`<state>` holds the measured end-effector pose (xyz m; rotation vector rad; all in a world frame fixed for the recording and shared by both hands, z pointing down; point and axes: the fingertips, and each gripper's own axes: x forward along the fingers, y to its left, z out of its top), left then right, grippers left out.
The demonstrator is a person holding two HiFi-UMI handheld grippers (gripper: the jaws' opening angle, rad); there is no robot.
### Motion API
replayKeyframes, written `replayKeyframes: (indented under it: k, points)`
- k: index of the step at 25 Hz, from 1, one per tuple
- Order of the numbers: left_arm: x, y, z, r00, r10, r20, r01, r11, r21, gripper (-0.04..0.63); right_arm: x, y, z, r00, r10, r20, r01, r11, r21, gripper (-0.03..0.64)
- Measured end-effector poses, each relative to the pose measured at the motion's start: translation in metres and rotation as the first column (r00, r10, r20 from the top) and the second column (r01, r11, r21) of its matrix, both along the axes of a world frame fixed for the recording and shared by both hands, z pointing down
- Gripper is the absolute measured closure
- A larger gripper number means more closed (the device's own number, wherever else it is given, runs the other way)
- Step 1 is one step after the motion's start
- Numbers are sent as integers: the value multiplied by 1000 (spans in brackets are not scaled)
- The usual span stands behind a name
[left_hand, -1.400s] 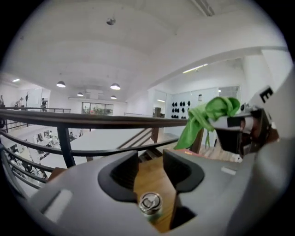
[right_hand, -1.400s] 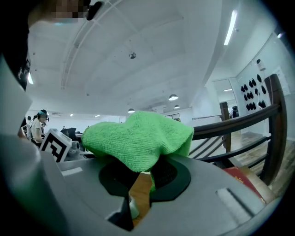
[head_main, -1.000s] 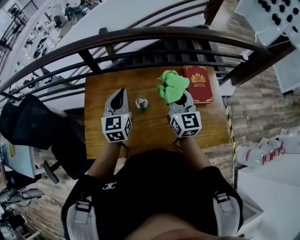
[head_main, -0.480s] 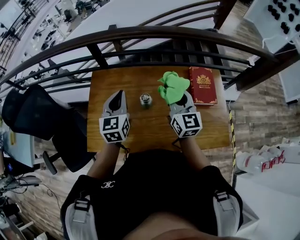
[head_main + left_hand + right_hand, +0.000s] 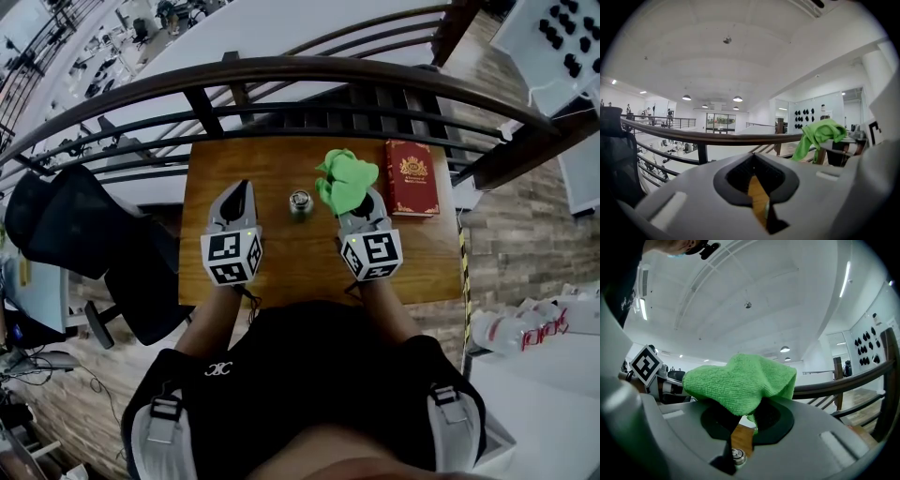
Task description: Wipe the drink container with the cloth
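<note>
A small metal drink can (image 5: pixel 300 202) stands upright on the wooden table (image 5: pixel 281 262), between my two grippers. My left gripper (image 5: pixel 242 191) is shut and holds nothing; it sits to the can's left, apart from it. My right gripper (image 5: pixel 358 194) is shut on a bright green cloth (image 5: pixel 346 178), which bunches up over its jaws just right of the can. In the right gripper view the cloth (image 5: pixel 740 383) drapes over the jaws. From the left gripper view the cloth (image 5: pixel 820 136) shows at the right; the can is hidden there.
A red book (image 5: pixel 411 176) lies at the table's far right. A dark curved railing (image 5: pixel 309 70) runs along the table's far edge. A black office chair (image 5: pixel 66 230) stands left of the table. Brick floor lies to the right.
Both grippers keep their hold and their places beside the can. The head view has shifted slightly, so the table sits a little lower and further right in the frame.
</note>
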<state>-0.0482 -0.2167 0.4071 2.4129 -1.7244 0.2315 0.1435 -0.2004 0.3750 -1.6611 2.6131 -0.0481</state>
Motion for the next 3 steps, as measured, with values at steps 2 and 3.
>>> replayKeyframes:
  k: [2, 3]
  points:
    - [-6, 0, 3, 1000, -1, 1, 1, 1000, -6, 541, -5, 2, 1, 1000, 4, -5, -4, 1000, 2, 566]
    - [-9, 0, 4, 1000, -1, 1, 1, 1000, -9, 541, -7, 3, 1, 1000, 6, -7, -6, 1000, 2, 567]
